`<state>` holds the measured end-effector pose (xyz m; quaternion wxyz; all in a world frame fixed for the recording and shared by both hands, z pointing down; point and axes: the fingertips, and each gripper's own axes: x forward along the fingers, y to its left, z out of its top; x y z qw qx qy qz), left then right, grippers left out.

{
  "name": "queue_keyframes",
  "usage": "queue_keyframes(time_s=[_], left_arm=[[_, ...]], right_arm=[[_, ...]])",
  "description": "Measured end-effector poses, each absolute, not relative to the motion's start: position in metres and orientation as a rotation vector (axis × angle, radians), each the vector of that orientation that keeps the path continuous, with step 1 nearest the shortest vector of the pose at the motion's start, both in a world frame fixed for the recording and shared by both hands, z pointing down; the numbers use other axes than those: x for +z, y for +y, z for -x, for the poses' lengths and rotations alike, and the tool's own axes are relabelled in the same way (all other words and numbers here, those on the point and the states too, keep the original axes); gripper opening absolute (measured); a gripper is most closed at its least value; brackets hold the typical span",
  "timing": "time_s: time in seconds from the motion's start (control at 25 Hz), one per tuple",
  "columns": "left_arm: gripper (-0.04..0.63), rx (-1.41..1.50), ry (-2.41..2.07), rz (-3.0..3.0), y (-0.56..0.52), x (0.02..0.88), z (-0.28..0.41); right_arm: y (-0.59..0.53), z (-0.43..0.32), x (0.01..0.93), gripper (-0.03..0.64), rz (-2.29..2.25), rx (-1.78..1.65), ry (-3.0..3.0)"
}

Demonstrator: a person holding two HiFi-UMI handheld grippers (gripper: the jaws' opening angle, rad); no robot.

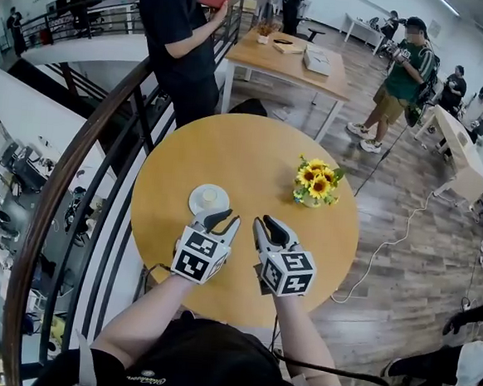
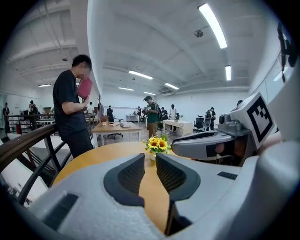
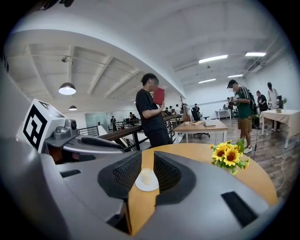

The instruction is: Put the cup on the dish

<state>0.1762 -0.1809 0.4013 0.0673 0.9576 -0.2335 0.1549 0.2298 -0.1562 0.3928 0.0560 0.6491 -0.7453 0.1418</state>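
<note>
A small, pale cup (image 1: 210, 196) stands upright at the middle of a round white dish (image 1: 197, 206). The dish lies flat on the left half of the round wooden table (image 1: 253, 156), nearer its near edge than its far edge.

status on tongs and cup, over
Left tongs and right tongs shut, empty. Cup on dish. Flowers well aside.
</note>
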Motion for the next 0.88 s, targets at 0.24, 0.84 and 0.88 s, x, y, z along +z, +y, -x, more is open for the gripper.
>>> queue_keyframes(time_s=[0.24, 0.84, 0.88], left_arm=[[0.083, 0.484, -0.705, -2.884, -0.176, 0.408, -0.178], [0.083, 0.528, -0.692, -2.875, -0.175, 0.417, -0.183], [0.083, 0.53, -0.692, -2.875, -0.175, 0.418, -0.183]], right_arm=[[-0.153, -0.23, 0.396, 0.08, -1.957, 0.424, -2.255], [-0.15, -0.229, 0.405, 0.077, -1.896, 0.425, -2.251], [-0.15, -0.229, 0.405, 0.077, -1.89, 0.423, -2.251]])
